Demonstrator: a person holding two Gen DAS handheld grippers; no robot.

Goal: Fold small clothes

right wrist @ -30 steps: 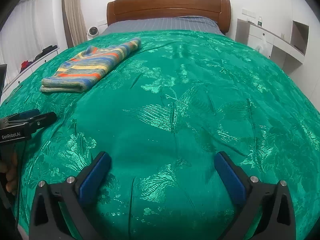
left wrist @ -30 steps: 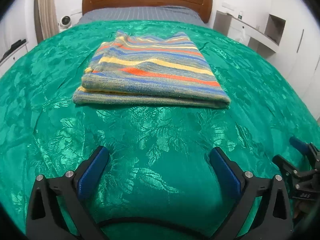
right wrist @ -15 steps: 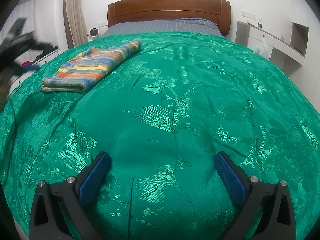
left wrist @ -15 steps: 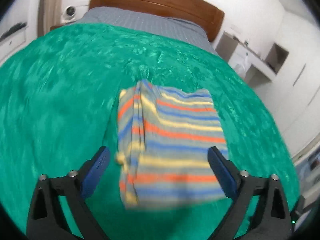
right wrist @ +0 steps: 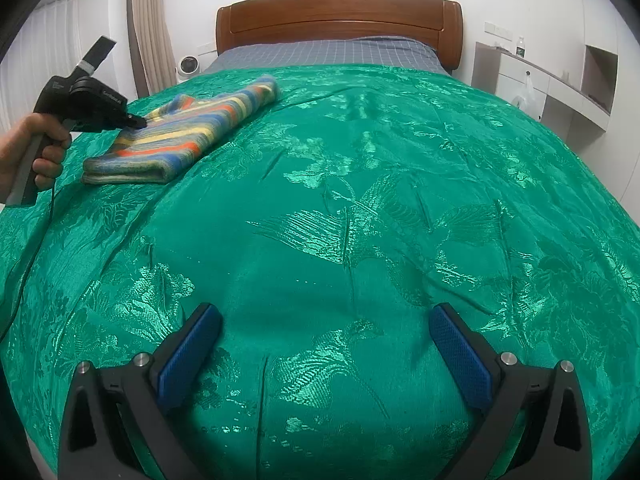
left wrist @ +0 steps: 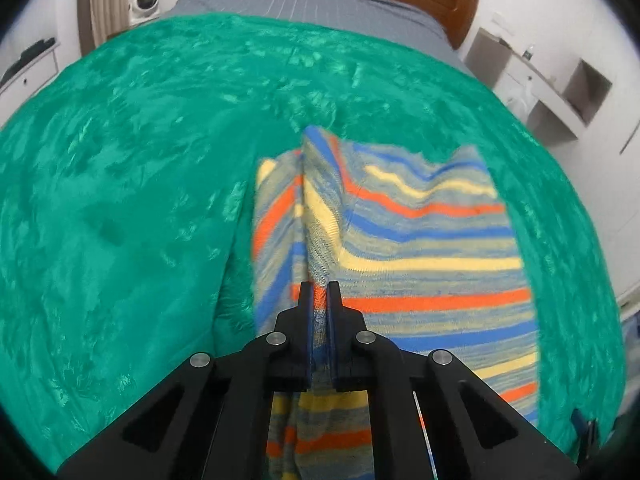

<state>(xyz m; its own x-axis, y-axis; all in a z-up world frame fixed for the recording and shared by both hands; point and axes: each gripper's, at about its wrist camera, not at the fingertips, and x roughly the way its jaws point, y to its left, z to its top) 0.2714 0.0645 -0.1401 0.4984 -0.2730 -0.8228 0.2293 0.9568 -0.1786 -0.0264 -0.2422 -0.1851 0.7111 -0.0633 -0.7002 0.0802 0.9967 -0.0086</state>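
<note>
A folded striped knit garment [left wrist: 420, 256] in blue, orange, yellow and grey lies on the green bedspread [left wrist: 120, 220]. My left gripper [left wrist: 319, 292] is shut on a pinched ridge of its top layer near the left edge, and the cloth rises into a peak there. In the right wrist view the same striped garment [right wrist: 188, 136] sits at the far left of the bed, with the left gripper [right wrist: 138, 122] held by a hand [right wrist: 36, 148] biting into its edge. My right gripper [right wrist: 322, 344] stands open over bare bedspread [right wrist: 360, 200], far from the garment.
A wooden headboard [right wrist: 340, 16] and grey sheet [right wrist: 328, 54] close the far end of the bed. White shelving [right wrist: 560, 76] lines the right wall. A small white camera [right wrist: 187, 66] and a curtain [right wrist: 150, 28] stand at the back left.
My left gripper swung over the garment from the near side and went from wide open to shut on its top layer, which now lifts. The right gripper has not moved.
</note>
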